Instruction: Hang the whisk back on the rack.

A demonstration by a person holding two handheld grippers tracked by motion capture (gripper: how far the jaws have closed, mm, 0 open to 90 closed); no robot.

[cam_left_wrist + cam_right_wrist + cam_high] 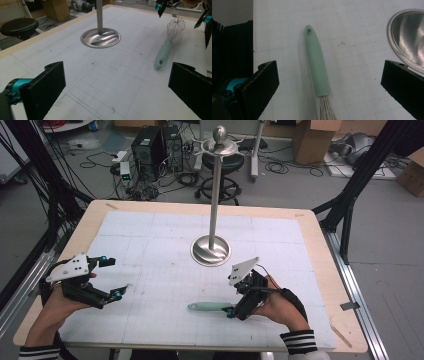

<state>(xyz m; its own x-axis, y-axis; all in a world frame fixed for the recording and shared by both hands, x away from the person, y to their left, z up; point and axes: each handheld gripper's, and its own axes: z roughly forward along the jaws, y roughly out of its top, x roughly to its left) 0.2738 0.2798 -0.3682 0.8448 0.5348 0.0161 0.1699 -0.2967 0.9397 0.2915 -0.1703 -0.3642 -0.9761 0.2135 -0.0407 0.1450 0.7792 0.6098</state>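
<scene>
Right gripper [231,311] hovers over the mint-green-handled wire whisk [317,65], jaws wide apart, holding nothing; whisk lies flat on the white gridded mat [150,250] nr the steel stand base [211,250]; centre jaws across handle, lower, then close; left gripper [112,277] agape, idle.

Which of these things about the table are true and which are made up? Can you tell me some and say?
1. The whisk has a green handle. True.
2. The whisk hangs from the metal stand. False: it lies flat on the table.
3. The right gripper is open, jaws on either side of the whisk. True.
4. The left gripper holds the whisk. False: it is open and holds nothing.
5. The stand has a round shiny base. True.
</scene>
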